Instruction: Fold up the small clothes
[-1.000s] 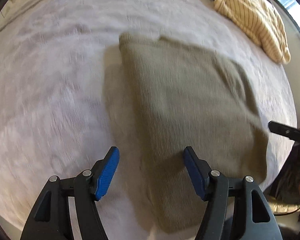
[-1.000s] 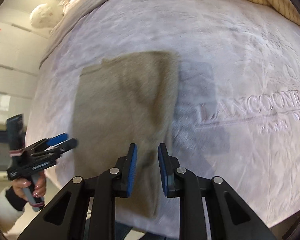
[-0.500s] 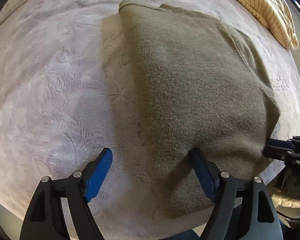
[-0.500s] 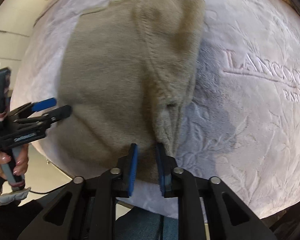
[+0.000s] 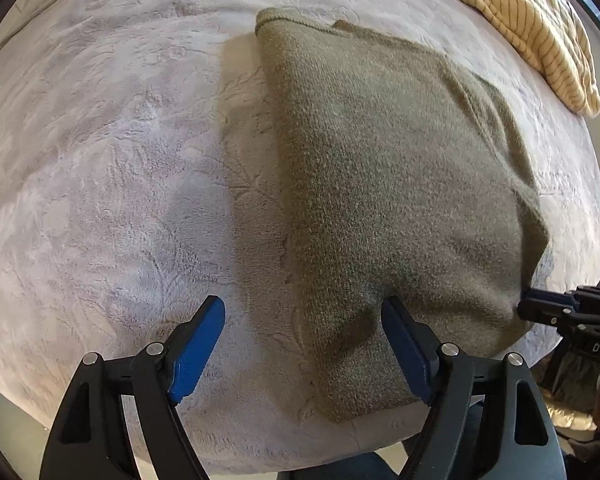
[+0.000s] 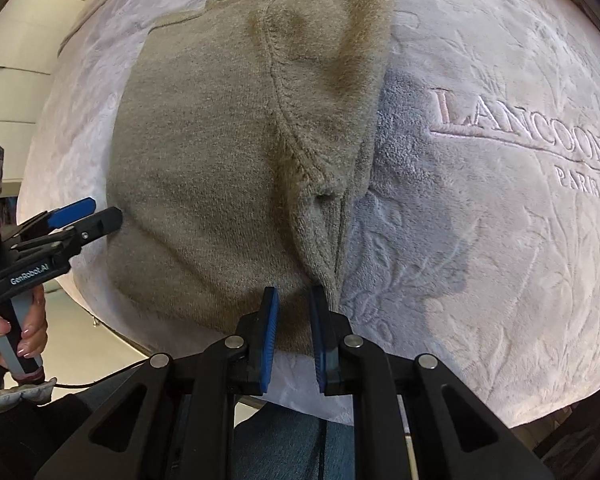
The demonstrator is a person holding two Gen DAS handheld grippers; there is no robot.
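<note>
An olive knit garment [image 5: 380,184] lies folded on a pale lilac plush blanket [image 5: 100,160]. My left gripper [image 5: 302,308] is open wide over the garment's near left corner. Its right finger [image 5: 400,332] presses into the knit and its left finger rests over bare blanket. In the right wrist view the garment [image 6: 220,168] has a seam ridge running down to my right gripper [image 6: 293,292], whose narrow jaws pinch the fabric near the garment's near right edge. The right gripper [image 5: 528,308] shows at the garment's right corner, and the left gripper [image 6: 100,210] at its left side.
A yellow striped garment [image 5: 532,28] lies at the far right of the bed. Embossed lettering [image 6: 520,128] marks the blanket [image 6: 480,220] to the right. The bed's front edge runs just below both grippers. A hand [image 6: 24,332] holds the left gripper's handle beyond that edge.
Both grippers came closer to the garment's near edge. The left jaws spread wider, with one finger now on the knit. The right jaws narrowed and sank onto the fabric.
</note>
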